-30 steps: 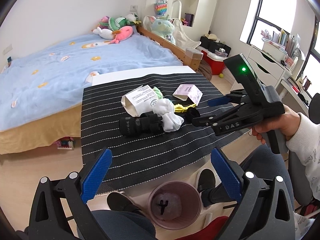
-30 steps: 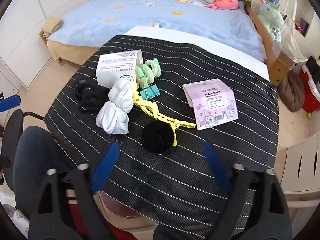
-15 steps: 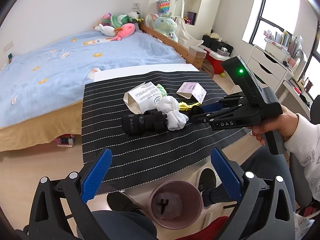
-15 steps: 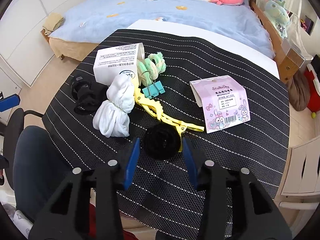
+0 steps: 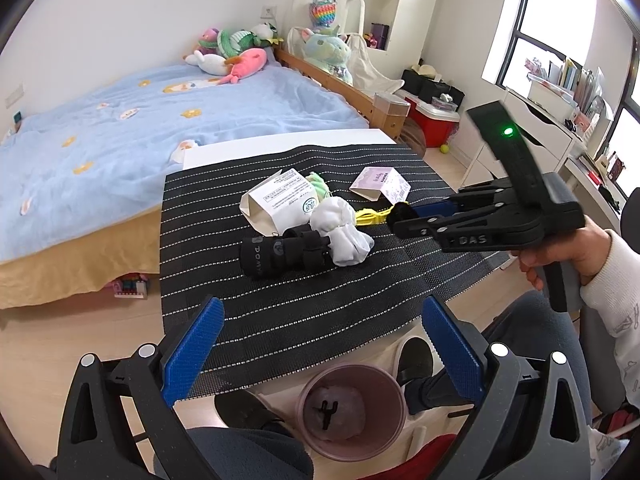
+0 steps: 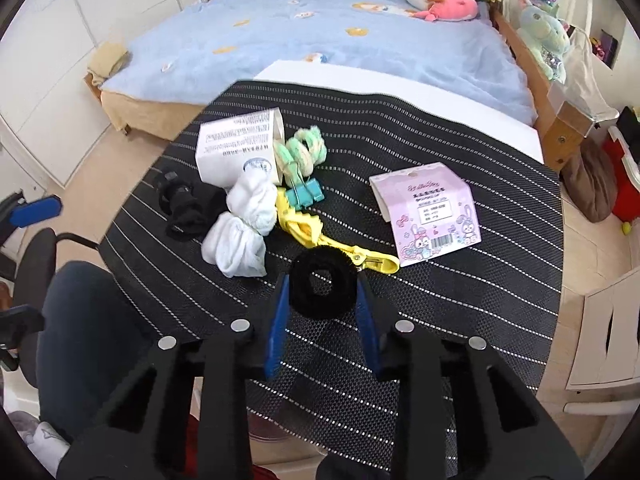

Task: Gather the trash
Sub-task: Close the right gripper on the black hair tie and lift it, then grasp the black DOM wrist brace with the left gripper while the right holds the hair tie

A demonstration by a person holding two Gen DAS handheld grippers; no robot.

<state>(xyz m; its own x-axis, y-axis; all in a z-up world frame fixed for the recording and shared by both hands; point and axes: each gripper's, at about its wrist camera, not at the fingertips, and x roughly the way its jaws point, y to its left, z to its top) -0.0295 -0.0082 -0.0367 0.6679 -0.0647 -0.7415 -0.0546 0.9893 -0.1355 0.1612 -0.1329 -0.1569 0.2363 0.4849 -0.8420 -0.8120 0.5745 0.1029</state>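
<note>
Bedroom surroundings are framing the work area: a bed (image 5: 168, 128) with a light blue cover is lying behind the bench (image 6: 460, 308), and plush toys (image 5: 236, 50) are sitting at its head. A black mat with white stripes is covering the bench.

Clutter is lying on the mat. A white carton (image 6: 236, 148) is lying on its side, with a green-and-cream scrunchie (image 6: 304, 152) touching its open end. A teal binder clip (image 6: 306, 194) is lying just beside the scrunchie. A knotted white cloth bundle (image 6: 244, 236) is resting between a black strap (image 6: 184, 210) and a yellow hair clip (image 6: 320, 236). A pink printed package card (image 6: 428, 216) is lying apart, to the right in the right wrist view.

The right gripper (image 6: 322, 300) is angling down at a black fuzzy scrunchie (image 6: 322, 288). Its fingers (image 6: 278, 320) have just been closing, and both blue pads are now pressing against the sides of the scrunchie, which is touching the tail of the yellow clip. A hand (image 5: 576, 248) in a white sleeve is holding this gripper.

The left gripper (image 5: 320, 348) is hovering at the near edge of the bench with its fingers (image 5: 192, 348) spread wide and nothing between them. A pink bin (image 5: 352, 410) is standing on the floor directly below, with crumpled waste inside it.
</note>
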